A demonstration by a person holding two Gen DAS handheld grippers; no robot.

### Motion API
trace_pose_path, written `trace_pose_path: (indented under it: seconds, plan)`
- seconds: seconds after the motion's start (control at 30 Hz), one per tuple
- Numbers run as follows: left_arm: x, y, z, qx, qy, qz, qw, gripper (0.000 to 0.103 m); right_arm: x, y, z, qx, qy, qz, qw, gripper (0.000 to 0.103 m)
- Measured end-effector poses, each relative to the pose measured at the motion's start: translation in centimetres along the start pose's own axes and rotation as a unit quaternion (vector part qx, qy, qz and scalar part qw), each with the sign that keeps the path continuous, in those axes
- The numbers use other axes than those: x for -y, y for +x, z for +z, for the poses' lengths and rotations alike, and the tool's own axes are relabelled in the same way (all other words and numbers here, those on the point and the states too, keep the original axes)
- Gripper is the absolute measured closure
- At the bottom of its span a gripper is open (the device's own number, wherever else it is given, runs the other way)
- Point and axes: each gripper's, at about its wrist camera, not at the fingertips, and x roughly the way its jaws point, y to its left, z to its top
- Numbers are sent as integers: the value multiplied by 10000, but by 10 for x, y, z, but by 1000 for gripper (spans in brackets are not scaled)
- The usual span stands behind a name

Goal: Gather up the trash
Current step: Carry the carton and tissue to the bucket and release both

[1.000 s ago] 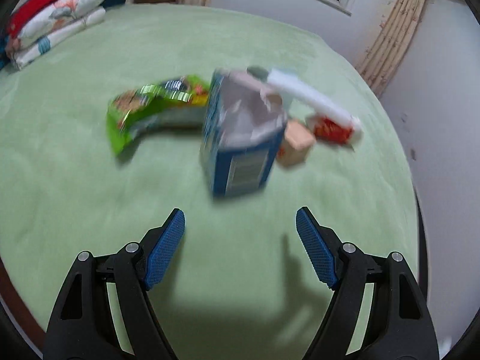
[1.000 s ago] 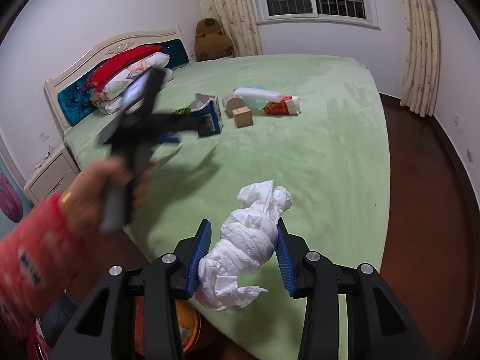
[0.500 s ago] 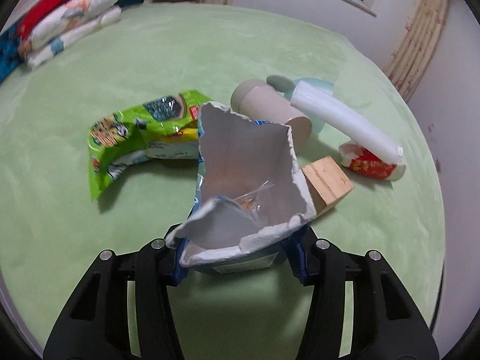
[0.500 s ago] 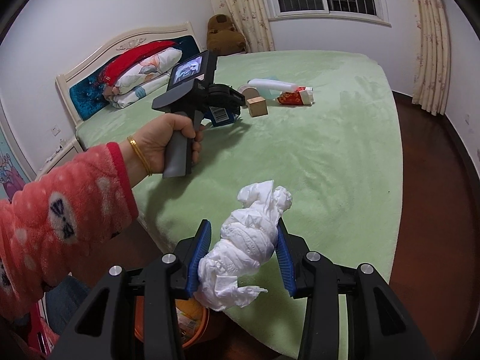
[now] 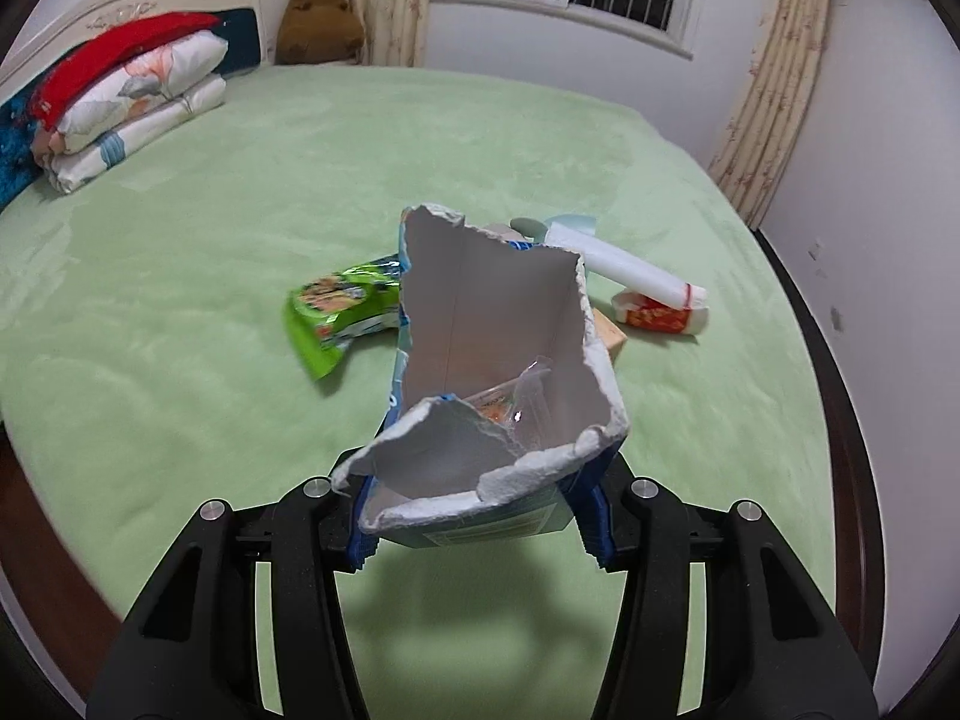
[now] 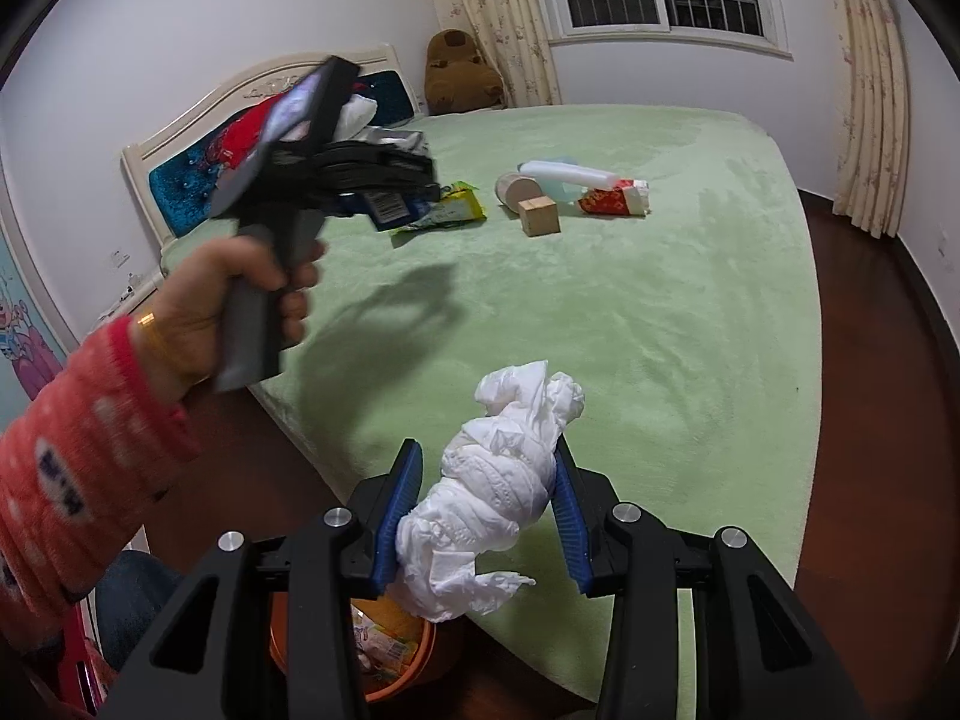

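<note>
My left gripper [image 5: 480, 531] is shut on a torn blue and white carton [image 5: 498, 384] and holds it above the green bed. The carton's open top faces me, with a clear wrapper inside. On the bed behind it lie a green snack bag [image 5: 339, 306], a white roll [image 5: 630, 273], a red and white packet [image 5: 660, 318] and a wooden block [image 5: 609, 336]. My right gripper [image 6: 486, 516] is shut on a crumpled white tissue wad [image 6: 498, 492] above an orange bin [image 6: 384, 654] holding trash. The left gripper with the carton [image 6: 384, 204] shows blurred in the right wrist view.
Stacked pillows [image 5: 126, 108] and a headboard [image 5: 120, 0] lie at the far left. A brown plush toy [image 5: 321, 18] sits by the curtains. A cardboard tube [image 6: 513, 192] lies by the block. Dark wood floor [image 6: 870, 420] runs along the bed's right side.
My left gripper closed on the carton and lifted it off the bed, pulling it back toward me. My right gripper stayed shut on the tissue wad over the bin.
</note>
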Motion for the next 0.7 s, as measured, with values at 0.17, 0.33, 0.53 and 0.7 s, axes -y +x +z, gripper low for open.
trace_pose_path:
  seconds: [0.17, 0.33, 0.53, 0.7]
  plan:
    - [-17, -53, -27, 206, 178, -112, 9996, 53, -8, -6, 2, 87, -61, 8, 9999, 61]
    - [-44, -101, -62, 313, 268, -94, 9991, 53, -16, -10, 4, 117, -170, 4, 9998, 61]
    - [-67, -128, -121, 73, 274, -44, 9996, 53, -33, -7, 4, 69, -357, 99, 9993, 61]
    - [-95, -126, -168, -348, -180, 9, 9992, 53, -52, 6, -4, -139, -512, 236, 9983, 61]
